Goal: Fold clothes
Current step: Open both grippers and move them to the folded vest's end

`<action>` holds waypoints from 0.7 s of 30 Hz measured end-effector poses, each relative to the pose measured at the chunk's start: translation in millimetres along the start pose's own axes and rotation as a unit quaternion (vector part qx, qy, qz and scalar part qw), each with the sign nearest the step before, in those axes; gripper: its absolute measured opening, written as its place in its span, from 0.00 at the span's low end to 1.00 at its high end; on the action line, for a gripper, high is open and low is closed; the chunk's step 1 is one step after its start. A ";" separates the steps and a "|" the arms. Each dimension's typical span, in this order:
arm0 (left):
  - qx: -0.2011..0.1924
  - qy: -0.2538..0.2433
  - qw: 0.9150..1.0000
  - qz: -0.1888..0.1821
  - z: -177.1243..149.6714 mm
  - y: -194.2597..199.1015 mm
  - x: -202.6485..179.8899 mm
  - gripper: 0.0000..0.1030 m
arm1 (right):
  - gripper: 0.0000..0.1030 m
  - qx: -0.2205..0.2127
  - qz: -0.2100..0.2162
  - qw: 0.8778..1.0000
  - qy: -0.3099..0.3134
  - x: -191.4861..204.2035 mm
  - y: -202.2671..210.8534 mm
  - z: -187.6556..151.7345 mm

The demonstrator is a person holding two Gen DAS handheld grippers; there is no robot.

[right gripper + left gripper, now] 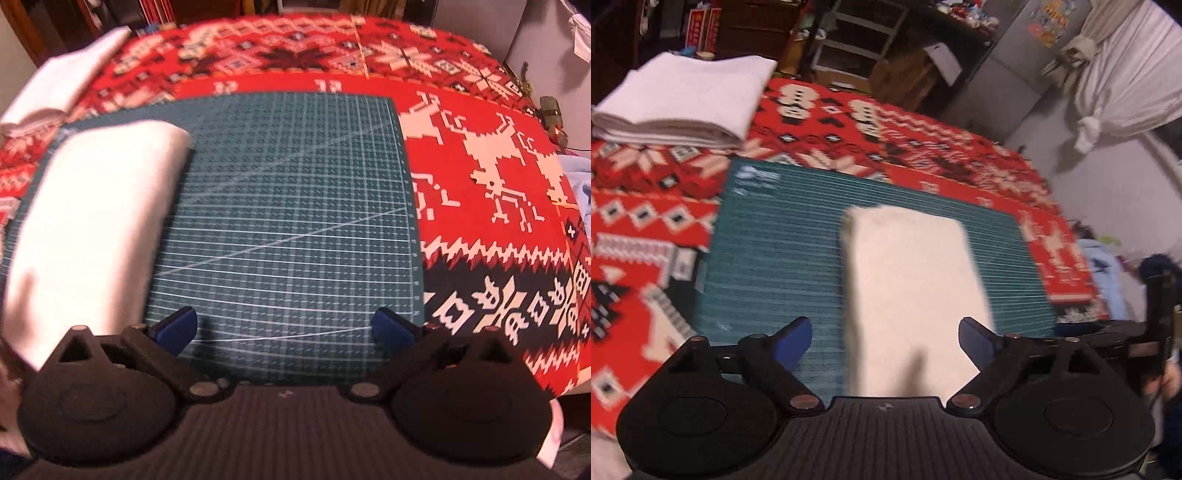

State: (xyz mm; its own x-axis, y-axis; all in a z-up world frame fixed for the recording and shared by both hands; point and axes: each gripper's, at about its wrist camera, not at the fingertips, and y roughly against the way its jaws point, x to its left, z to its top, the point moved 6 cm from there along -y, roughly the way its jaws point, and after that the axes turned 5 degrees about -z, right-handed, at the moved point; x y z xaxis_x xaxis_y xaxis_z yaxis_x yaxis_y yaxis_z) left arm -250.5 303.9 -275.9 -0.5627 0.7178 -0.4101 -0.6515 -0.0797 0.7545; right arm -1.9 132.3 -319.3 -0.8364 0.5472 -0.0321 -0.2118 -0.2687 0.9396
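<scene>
A folded white cloth (912,291) lies on the green cutting mat (775,258), reaching toward me between the fingers of my left gripper (885,338), which stands open above its near end without holding it. In the right wrist view the same white cloth (96,221) lies along the left side of the mat (295,221). My right gripper (285,328) is open over bare mat, to the right of the cloth, with nothing between its blue fingertips.
A stack of folded white towels (683,99) rests on the red patterned tablecloth (646,221) at the far left, also seen as towels (62,85). The tablecloth (498,184) spreads to the right. Shelves, a fridge and a white curtain (1126,81) stand beyond the table.
</scene>
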 end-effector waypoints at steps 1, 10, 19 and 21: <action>0.004 -0.002 1.000 0.010 2.9 -2.1 5.0 0.84 | 1.00 0.006 -0.007 1.000 0.005 -0.6 -3.2 -0.8; 0.025 -0.036 0.998 0.039 29.6 -23.5 7.5 0.83 | 1.00 -0.011 -0.005 0.997 0.073 1.3 -5.5 0.1; 0.042 -0.015 0.999 -0.026 49.2 -40.4 -4.5 0.53 | 0.90 -0.038 0.057 0.996 0.064 3.5 12.5 14.4; 0.049 -0.013 0.998 -0.030 50.7 -45.7 -5.3 0.42 | 0.63 -0.033 0.084 0.995 0.048 7.9 16.4 29.0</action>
State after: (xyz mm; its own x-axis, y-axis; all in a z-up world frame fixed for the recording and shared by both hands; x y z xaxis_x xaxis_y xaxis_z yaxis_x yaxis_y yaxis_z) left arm -192.0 338.8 -282.2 -0.5100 0.7366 -0.4442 -0.6302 0.0314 0.7758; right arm 2.7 155.2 -294.2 -0.9069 0.4123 0.0871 -0.0959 -0.4031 0.9101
